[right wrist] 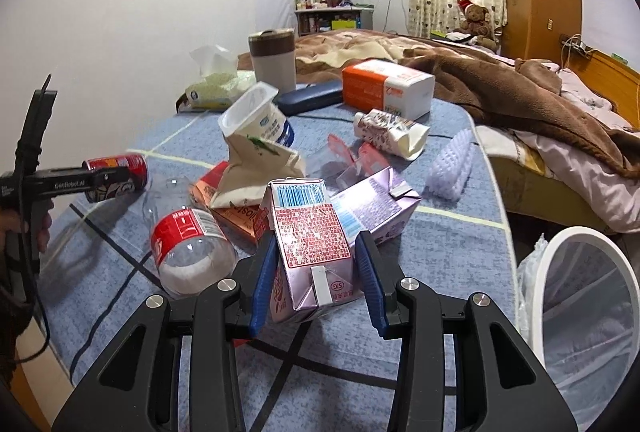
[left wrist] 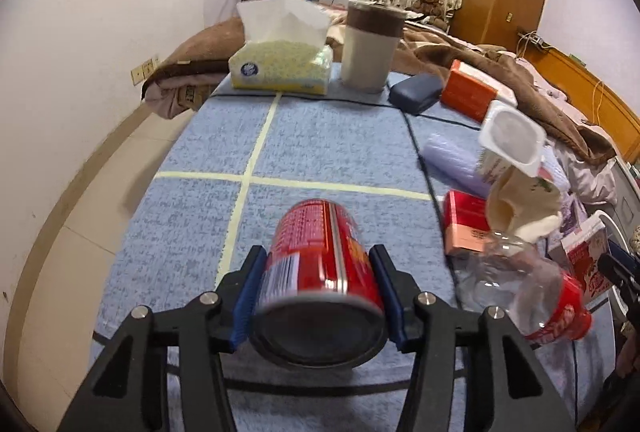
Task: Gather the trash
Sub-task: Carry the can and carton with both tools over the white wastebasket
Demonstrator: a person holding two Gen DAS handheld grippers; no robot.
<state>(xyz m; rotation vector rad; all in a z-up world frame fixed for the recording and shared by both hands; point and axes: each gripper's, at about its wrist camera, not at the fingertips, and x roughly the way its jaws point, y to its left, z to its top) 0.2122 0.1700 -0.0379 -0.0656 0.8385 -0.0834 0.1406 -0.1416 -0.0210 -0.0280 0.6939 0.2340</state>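
Note:
My left gripper (left wrist: 320, 272) is shut on a red drink can (left wrist: 320, 264), held just above the blue table mat (left wrist: 192, 200); both also show at the left of the right wrist view, with the can (right wrist: 116, 174) between the fingers. My right gripper (right wrist: 316, 256) is open around a pink milk carton (right wrist: 308, 232); its blue pads stand beside the carton with a gap on the right. A pile of trash lies behind it: a clear plastic bottle (right wrist: 188, 244), a yogurt cup (right wrist: 260, 120), a purple carton (right wrist: 372, 204), a crumpled paper bag (right wrist: 256, 168).
A white-rimmed bin with a clear liner (right wrist: 576, 304) stands at the lower right off the table. A tissue box (left wrist: 280, 68), a tumbler (left wrist: 370, 44), a dark case (left wrist: 416, 92) and an orange box (right wrist: 388, 84) sit at the far end. A bed with brown blankets (right wrist: 500, 88) lies to the right.

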